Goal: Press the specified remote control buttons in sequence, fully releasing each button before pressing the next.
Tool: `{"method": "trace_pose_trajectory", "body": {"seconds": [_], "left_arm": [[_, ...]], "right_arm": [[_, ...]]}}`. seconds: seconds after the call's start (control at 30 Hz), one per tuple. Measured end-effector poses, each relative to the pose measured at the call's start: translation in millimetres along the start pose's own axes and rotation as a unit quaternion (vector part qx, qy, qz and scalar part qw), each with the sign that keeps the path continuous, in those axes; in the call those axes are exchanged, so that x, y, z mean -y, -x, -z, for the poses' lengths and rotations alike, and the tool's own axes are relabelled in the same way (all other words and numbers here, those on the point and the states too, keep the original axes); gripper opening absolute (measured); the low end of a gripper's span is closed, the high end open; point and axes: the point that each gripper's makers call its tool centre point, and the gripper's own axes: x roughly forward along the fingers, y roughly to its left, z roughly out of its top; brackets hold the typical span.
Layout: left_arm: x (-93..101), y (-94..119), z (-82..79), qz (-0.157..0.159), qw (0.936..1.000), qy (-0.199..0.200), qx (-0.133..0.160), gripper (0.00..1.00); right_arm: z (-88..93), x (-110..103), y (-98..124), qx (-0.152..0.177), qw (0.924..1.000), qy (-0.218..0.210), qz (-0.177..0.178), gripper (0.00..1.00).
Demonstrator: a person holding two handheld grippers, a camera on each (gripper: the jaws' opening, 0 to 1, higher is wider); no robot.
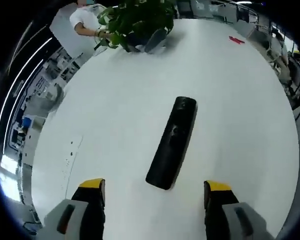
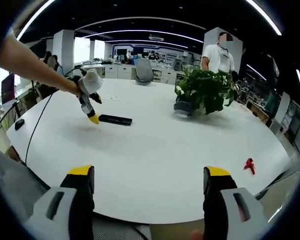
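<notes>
The long black plastic remote control (image 1: 172, 143) lay flat on the large round white worktop (image 1: 240, 110), lengthways ahead of the left gripper (image 1: 155, 189) and just beyond its yellow-tipped fingers (image 1: 94, 186), which stood spread wide apart with nothing between them. In the right gripper view the same remote (image 2: 115, 120) sat near the far left part of the worktop, with the left gripper (image 2: 92, 116) held above it, one yellow tip pointing down just beside its end; I cannot tell whether they touched. The right gripper (image 2: 149, 180) hung back at the near edge, fingers spread and empty. A leafy green potted plant (image 2: 204, 91) and a small red object (image 2: 249, 165) stood well apart from the remote.

Judging from this, the approach to a button was in hand and no press had landed. The next move would call for lowering one fingertip squarely onto the chosen button, then lifting fully clear.
</notes>
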Motion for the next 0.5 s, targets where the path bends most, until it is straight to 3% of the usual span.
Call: {"method": "trace_pose_trajectory", "body": {"seconds": [0.17, 0.5], "left_arm": [[12.2, 14, -0.1, 0.015, 0.9982, 0.051, 0.027, 0.99], [25.5, 55, -12.9, 0.007, 0.9898, 0.094, 0.107, 1.00]], "right_arm": [[-2.4, 0, 0, 0.008, 0.9999, -0.007, -0.002, 1.00], [-2.1, -4, 1, 0.007, 0.9997, -0.018, -0.015, 1.00]]}}
